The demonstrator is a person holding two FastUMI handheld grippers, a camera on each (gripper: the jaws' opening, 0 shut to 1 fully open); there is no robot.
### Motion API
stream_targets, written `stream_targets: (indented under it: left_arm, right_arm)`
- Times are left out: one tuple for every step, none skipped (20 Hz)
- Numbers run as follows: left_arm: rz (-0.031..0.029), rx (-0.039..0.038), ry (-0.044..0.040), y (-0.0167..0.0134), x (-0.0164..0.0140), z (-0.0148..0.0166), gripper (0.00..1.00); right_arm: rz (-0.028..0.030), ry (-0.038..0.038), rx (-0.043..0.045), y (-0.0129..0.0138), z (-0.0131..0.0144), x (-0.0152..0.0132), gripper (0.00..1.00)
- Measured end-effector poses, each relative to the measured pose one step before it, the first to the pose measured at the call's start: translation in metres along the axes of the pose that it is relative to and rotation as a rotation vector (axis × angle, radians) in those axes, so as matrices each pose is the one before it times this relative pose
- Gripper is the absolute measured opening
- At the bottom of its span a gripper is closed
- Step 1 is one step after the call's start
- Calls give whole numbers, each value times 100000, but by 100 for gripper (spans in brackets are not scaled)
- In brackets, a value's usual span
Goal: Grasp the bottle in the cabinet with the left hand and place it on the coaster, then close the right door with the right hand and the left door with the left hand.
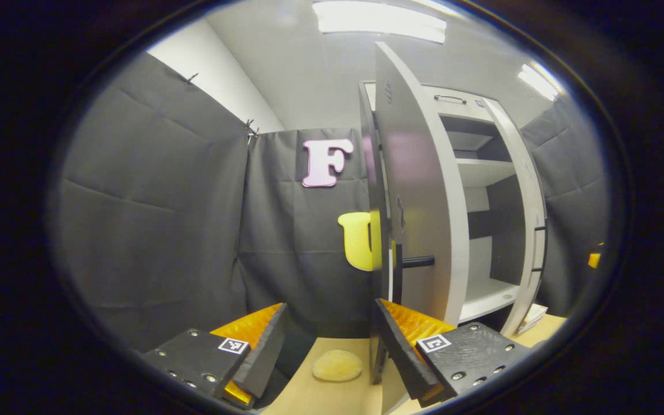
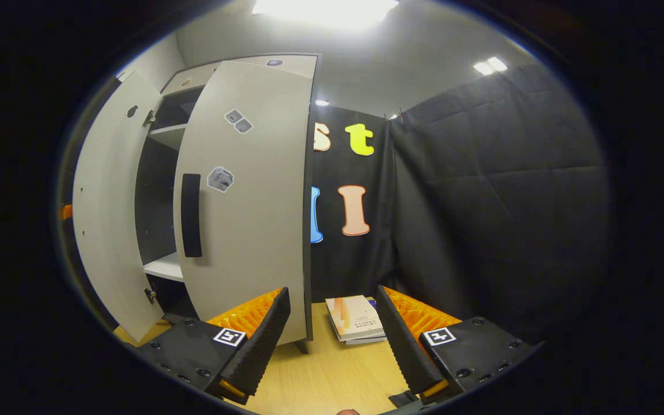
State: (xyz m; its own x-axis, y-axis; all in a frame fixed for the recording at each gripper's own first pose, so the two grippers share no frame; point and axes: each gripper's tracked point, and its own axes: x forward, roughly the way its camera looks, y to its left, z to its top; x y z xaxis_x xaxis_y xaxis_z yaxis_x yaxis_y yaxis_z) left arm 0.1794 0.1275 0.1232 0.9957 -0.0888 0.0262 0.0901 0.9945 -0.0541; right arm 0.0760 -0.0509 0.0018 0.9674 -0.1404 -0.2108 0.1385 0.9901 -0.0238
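Holding both tongs wide apart and empty, I see my left tongs [image 1: 329, 346] above the coaster [image 1: 337, 365] beside the left door [image 1: 412, 190]; right tongs [image 2: 332, 340] face the right door [image 2: 251, 196].

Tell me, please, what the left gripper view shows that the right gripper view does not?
Left gripper view: the coaster on the table, just ahead of the open left tool.

Right gripper view: a stack of books on the table and the dark handle on the right door, beyond the open right tool.

Shared: the cabinet, its left door and right door both open, with white shelves inside.
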Motion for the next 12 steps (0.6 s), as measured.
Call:
stream_targets:
  left_arm:
    - [324,990,103,-89,-76,99,92]
    - [776,1057,134,-278,-140,154,92]
    - [562,471,107,-483,-132,129,92]
    - [70,-351,72,-486,-110,121,92]
    - [-362,-718,114,-496,-223,-100,92]
    - [-464,-639,280,-538,-203,79,92]
    - [-567,-29,-113,-679,-47,186,92]
    - [-621,302,-85,-790,-206,174,92]
    - [-777,248,-187,-511,-161,50,92]
    - [-874,-108,-108,-741,33,78,92]
    - [-1025,-427,-3,-1175,-152,-101,92]
    - [-1176,-445,35,-1098,-43,29,92]
  right_arm:
    - [-58,377,549,-390,-253,17,96]
    - [24,325,644,-341,-195,-7,96]
    - [127,202,625,-372,-115,-54,96]
    - [79,104,435,-335,-76,-26,96]
    - [-36,167,160,-374,-78,-9,96]
    - [15,48,115,-445,-106,90,93]
    - [-29,-2,167,-456,11,-2,93]
    - [84,-172,320,-331,37,-28,96]
    - [85,-152,397,-334,88,-9,96]
    - [182,0,165,-340,-95,-28,96]
    - [80,-41,-207,-424,42,-68,96]
    - [-134,83,-443,-507,-123,-60,96]
